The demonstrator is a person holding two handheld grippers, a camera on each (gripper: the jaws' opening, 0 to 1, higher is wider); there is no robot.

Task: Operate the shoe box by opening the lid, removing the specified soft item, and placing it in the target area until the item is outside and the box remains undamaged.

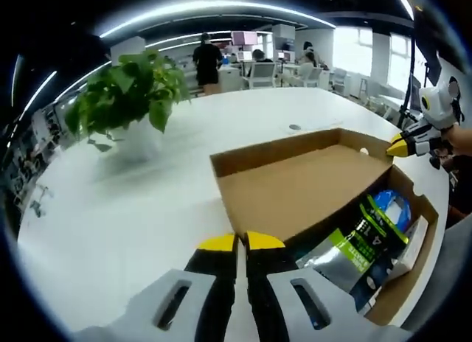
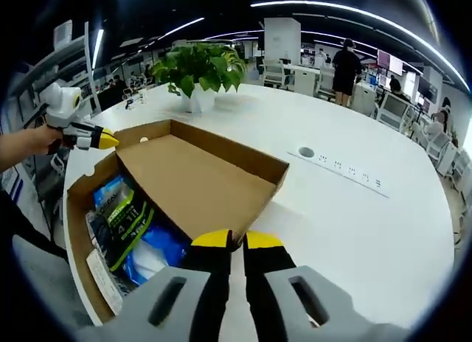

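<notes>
A brown cardboard shoe box (image 1: 419, 248) (image 2: 74, 239) lies on a white table. Its lid (image 1: 295, 187) (image 2: 192, 180) is lifted and tilted over one half, leaving the other half uncovered. Inside lie a green, black and silver packet (image 1: 354, 246) (image 2: 122, 217) and a soft blue-and-white pack (image 1: 389, 203) (image 2: 158, 257). My left gripper (image 1: 240, 242) (image 2: 103, 140) is shut on the lid's edge at one corner. At the opposite corner, my right gripper (image 2: 237, 240) (image 1: 402, 144) is pinched shut on the lid's edge too.
A leafy plant in a white pot (image 1: 129, 91) (image 2: 199, 69) stands on the round white table (image 1: 110, 209) (image 2: 354, 231). A socket strip (image 2: 339, 169) and a round grommet (image 1: 295, 127) sit in the tabletop. Desks, chairs and people are in the background.
</notes>
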